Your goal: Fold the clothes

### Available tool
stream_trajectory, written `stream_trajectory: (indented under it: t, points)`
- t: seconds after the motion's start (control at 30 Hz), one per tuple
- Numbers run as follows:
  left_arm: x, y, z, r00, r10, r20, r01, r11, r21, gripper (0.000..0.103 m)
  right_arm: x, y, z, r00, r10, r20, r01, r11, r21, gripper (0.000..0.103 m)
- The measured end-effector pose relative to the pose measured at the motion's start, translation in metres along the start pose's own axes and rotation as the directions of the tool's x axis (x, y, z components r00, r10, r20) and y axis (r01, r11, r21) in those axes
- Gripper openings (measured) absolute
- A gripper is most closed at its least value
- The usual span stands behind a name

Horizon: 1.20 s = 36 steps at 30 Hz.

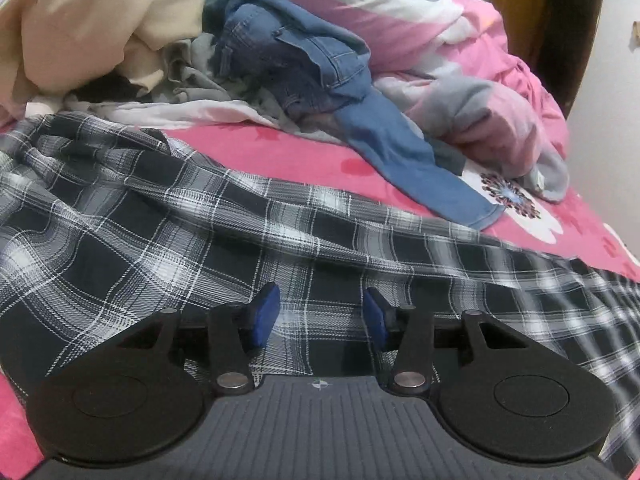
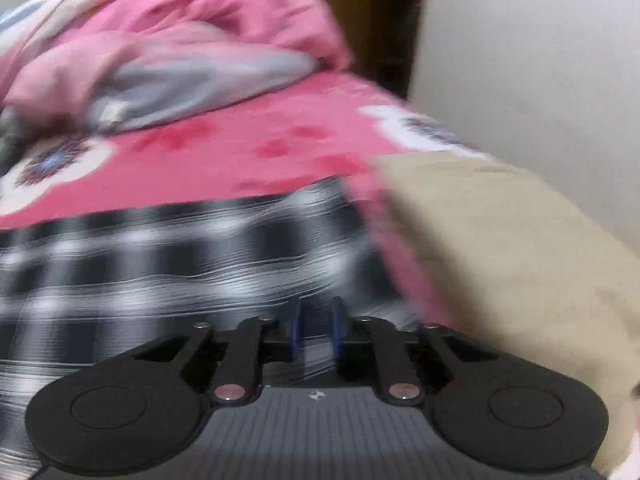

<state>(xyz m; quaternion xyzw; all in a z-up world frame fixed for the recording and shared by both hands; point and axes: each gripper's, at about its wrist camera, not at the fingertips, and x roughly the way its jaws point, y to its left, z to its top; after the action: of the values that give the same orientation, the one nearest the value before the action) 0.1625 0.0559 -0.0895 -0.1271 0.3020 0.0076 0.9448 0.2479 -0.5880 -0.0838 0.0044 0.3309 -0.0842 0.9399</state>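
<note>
Bed (image 1: 304,148): covered by a bright pink floral sheet, with white flower prints toward the right.

Plaid shirt (image 1: 168,216): black, grey and white check, spread rumpled across the near part of the bed, directly under both grippers; in the right wrist view it appears as a blurred checked cloth (image 2: 160,264).

Left gripper (image 1: 322,316): blue-padded jaws stand apart over the plaid shirt, nothing pinched between them.

Right gripper (image 2: 316,332): picture heavily blurred; a narrow gap shows between the blue pads with plaid cloth seen through it. Whether the jaws grip cloth cannot be told.

Blue jeans (image 1: 320,76): crumpled behind the shirt, one leg trailing forward onto the sheet.

Cream garment (image 1: 100,28): heaped at the far left, beside the jeans.

Pink and grey bedding (image 1: 480,92): bunched at the far right.

Beige cloth (image 2: 500,248): lies at the right of the plaid shirt in the right wrist view.
</note>
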Motion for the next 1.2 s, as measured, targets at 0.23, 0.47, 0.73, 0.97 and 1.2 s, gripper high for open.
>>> stream_trajectory:
  t: [0.23,0.47,0.73,0.97,1.2]
  points:
    - [0.003,-0.004,0.000,1.000,0.004,0.003,-0.004,1.000,-0.002,0.046,-0.018,0.023,0.018,0.993,0.110,0.047,-0.110,0.994,0.003,0.000]
    - [0.004,0.002,-0.001,1.000,-0.017,0.007,0.018,0.999,-0.031,0.046,-0.007,-0.006,0.020,0.997,-0.069,0.021,0.068,0.996,0.051,0.000]
    - [0.005,0.004,-0.003,1.000,-0.025,0.018,0.026,0.999,-0.040,0.046,-0.098,0.022,-0.057,0.936,0.340,0.092,-0.326,0.936,-0.133,0.000]
    - [0.005,0.006,-0.002,0.999,-0.035,0.020,0.036,0.998,-0.052,0.047,-0.101,-0.061,-0.084,0.982,-0.049,0.182,0.016,0.984,0.178,0.000]
    - [-0.003,0.005,0.002,0.999,-0.007,0.034,0.009,0.998,-0.065,0.047,-0.129,0.001,-0.069,0.952,0.138,0.274,-0.160,0.985,0.061,0.000]
